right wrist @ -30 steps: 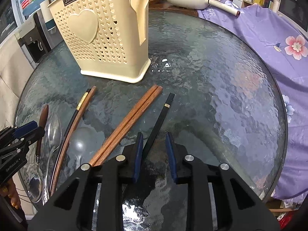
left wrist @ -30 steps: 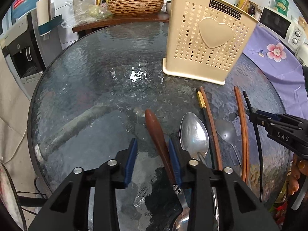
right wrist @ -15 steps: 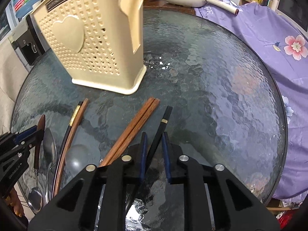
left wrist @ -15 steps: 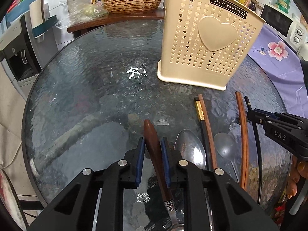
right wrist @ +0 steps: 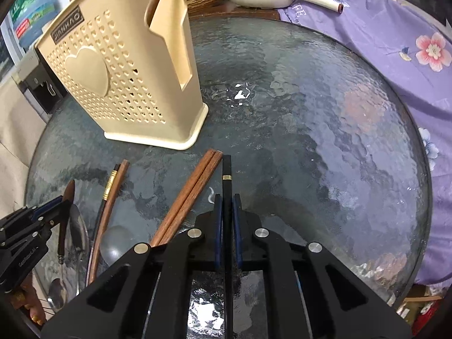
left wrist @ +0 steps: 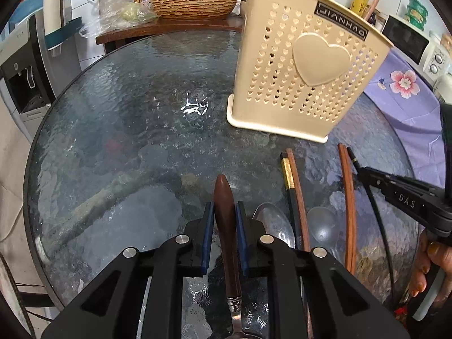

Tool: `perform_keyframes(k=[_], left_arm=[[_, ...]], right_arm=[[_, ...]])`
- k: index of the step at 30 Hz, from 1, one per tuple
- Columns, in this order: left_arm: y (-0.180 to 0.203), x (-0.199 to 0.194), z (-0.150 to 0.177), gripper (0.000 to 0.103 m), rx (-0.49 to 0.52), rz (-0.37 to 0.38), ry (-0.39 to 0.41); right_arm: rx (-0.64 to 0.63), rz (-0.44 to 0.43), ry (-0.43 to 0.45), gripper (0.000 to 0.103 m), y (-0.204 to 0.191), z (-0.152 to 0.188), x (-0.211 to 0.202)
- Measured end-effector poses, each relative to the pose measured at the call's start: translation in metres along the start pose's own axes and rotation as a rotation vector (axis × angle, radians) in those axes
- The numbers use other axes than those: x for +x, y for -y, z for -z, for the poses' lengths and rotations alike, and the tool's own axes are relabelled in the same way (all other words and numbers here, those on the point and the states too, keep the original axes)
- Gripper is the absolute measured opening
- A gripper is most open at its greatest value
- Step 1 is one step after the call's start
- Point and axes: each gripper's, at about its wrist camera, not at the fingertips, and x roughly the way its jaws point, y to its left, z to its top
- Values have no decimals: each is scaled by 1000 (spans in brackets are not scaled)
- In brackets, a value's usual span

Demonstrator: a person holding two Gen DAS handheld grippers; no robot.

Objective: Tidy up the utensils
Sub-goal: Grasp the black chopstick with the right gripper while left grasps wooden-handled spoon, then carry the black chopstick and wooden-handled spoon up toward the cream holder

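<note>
Glass table (left wrist: 118, 130); cream holder (left wrist: 305, 65) upright at its far side; left gripper (left wrist: 224, 217) clamped on a wooden-handled spoon (left wrist: 223, 206), right gripper (right wrist: 226, 209) on a black chopstick (right wrist: 226, 180); grasp step, next lifting both to the holder.

spoon bowl (left wrist: 240, 334) cut off, black chopstick (right wrist: 226, 175) rear hidden

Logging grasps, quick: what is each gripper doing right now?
Left gripper: closed on the wooden-handled spoon.
Right gripper: closed on the black chopstick.
</note>
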Motion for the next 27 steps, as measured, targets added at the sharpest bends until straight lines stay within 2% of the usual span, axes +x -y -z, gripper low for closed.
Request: perform_keyframes(k=[6,17,27], left_arm=[[1,-15,-7,15,4,17,46],[-4,-69,-14,15,-3,55,158],[-6,-96,-15,15,20,42,213]], right_arm=[[23,-70,46,8,5,0,-13],[15,-250,213,8,7,-11,-84],[-64,-287,307,8,3,-4,-134]])
